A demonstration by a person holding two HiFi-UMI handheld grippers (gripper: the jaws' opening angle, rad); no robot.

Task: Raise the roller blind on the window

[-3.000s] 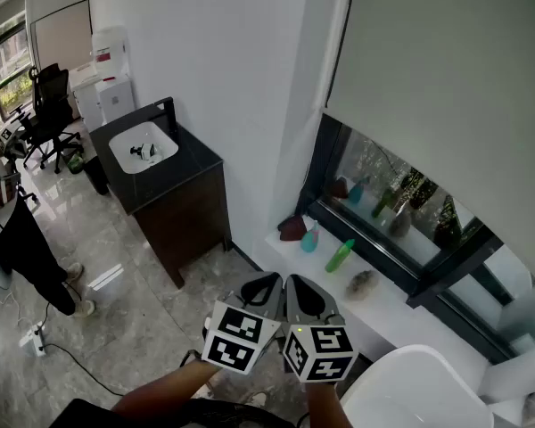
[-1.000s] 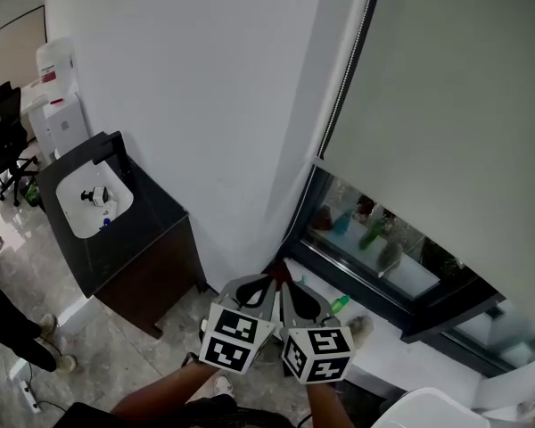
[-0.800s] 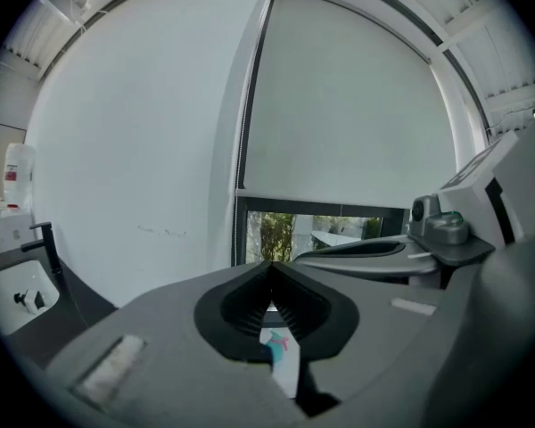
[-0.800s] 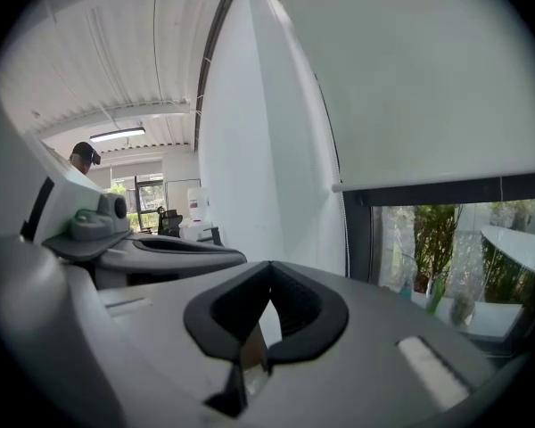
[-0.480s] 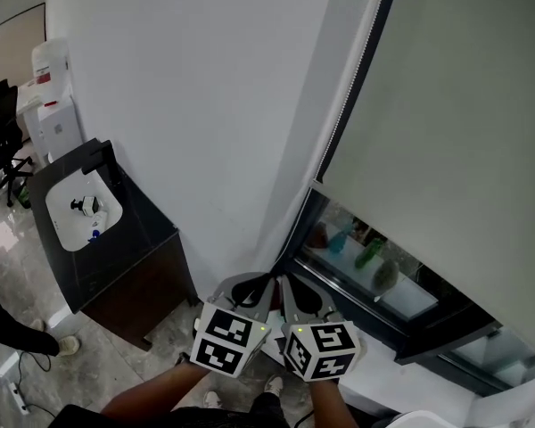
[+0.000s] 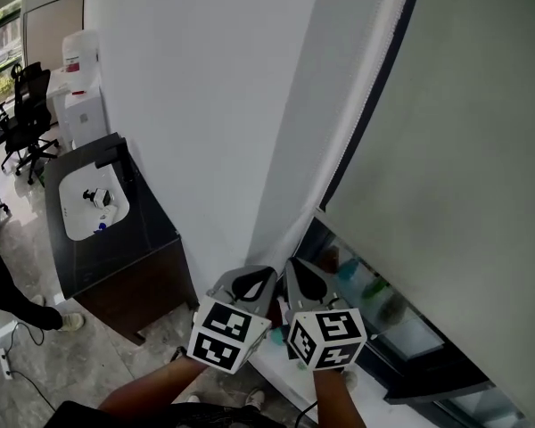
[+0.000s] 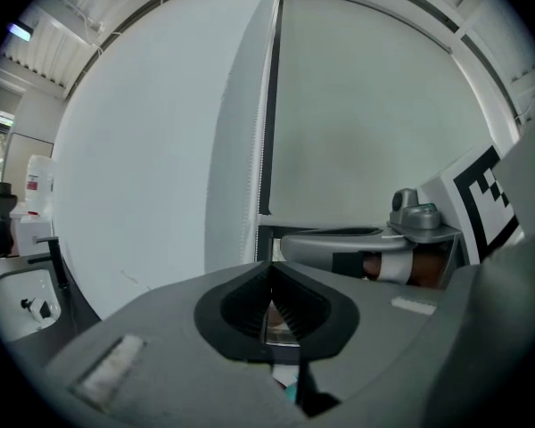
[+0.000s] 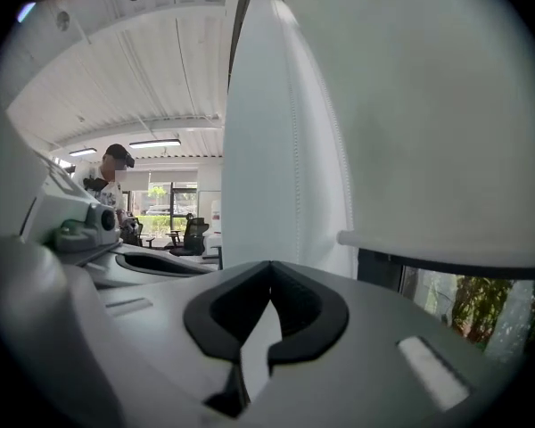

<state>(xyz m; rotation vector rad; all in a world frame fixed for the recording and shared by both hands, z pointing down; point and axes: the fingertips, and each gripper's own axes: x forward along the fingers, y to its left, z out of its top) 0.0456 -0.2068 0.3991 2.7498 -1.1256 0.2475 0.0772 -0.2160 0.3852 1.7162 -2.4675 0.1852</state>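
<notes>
— Right, nearest first: grippers?
— Side by side, low in the head view, marker cubes toward the camera. Left gripper (image 7: 269,267): fingers closed tip to tip, holding nothing. Right gripper (image 8: 269,266): fingers likewise pressed together, empty.
— And just beyond?
— Blurred teal and green bottles (image 6: 346,270) behind the right gripper, at the foot of the window (image 6: 410,337).
— Blind?
— Up and to the right of both grippers. Pale grey blind (image 6: 464,150), lowered over most of the window, with only a strip of glass bare beneath its bottom bar (image 8: 446,248). Beaded cord (image 7: 264,141) hanging down its left edge, beside the white wall (image 6: 205,105), apart from both grippers.
— Farther off?
— Leftward, dark tabletop (image 6: 138,230) with a white sink (image 6: 87,205) set in. Past that, a white dispenser (image 6: 82,83) and a black chair (image 6: 31,96).
</notes>
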